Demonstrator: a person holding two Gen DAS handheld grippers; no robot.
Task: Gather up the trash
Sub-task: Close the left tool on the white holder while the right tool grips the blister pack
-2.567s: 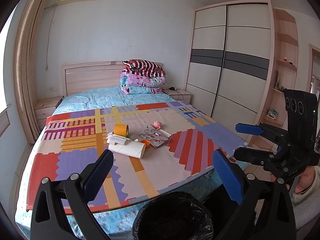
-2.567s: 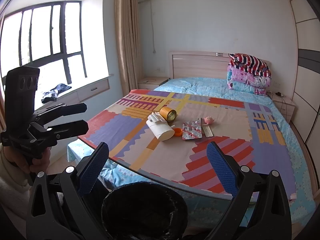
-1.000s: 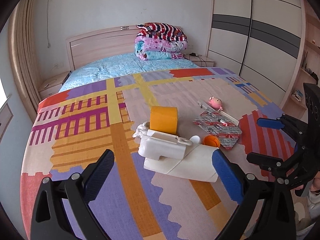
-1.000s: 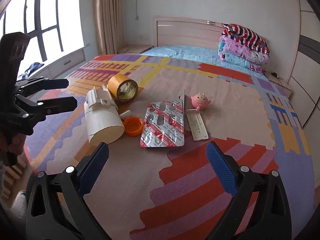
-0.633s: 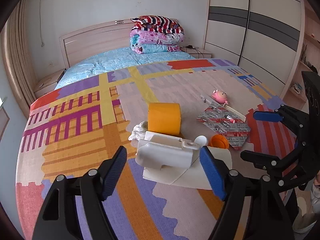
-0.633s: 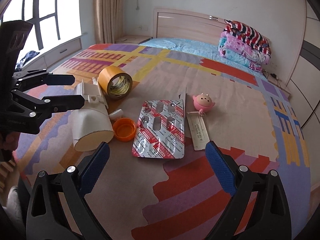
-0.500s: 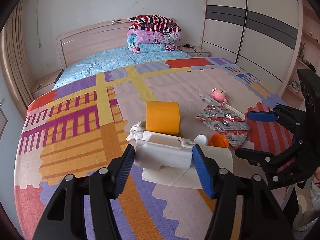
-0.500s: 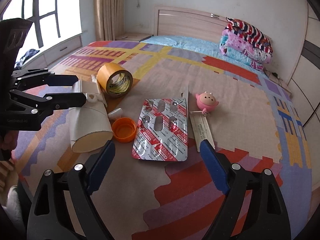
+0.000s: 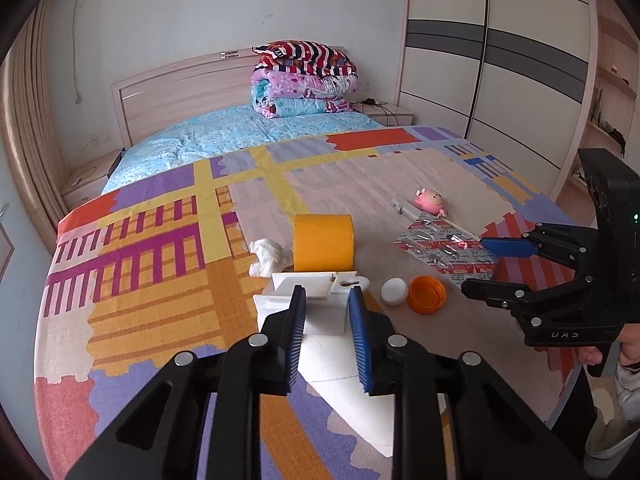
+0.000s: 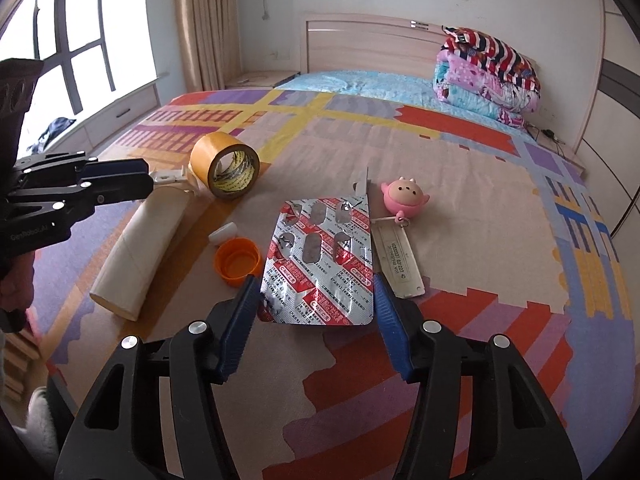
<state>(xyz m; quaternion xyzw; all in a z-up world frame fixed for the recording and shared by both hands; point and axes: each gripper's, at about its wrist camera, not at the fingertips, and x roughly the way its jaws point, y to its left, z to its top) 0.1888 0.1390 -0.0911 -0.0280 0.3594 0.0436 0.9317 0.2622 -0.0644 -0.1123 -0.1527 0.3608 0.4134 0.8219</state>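
My left gripper (image 9: 326, 306) is shut on a white plastic piece (image 9: 316, 300) that lies on a white cardboard tube (image 9: 352, 400) on the bed. From the right wrist view it (image 10: 120, 184) grips the piece (image 10: 172, 178) at the tube's far end (image 10: 140, 240). My right gripper (image 10: 316, 296) is half closed, its blue pads on either side of the near end of a red and silver blister pack (image 10: 320, 264), not pressing it. An orange cap (image 10: 237, 260), a small white cap (image 10: 223, 234) and a crumpled tissue (image 9: 268, 256) lie nearby.
A roll of yellow tape (image 10: 224, 166) stands beside the tube. A pink toy keychain (image 10: 404, 196) with a white tag (image 10: 398, 260) lies right of the blister pack. Folded quilts (image 9: 304, 80) sit at the headboard. The patchwork cover (image 10: 460, 160) spans the bed.
Both grippers moved in over the bed from above the black bin. The left closed from wide open onto the white plastic piece. The right narrowed around the blister pack.
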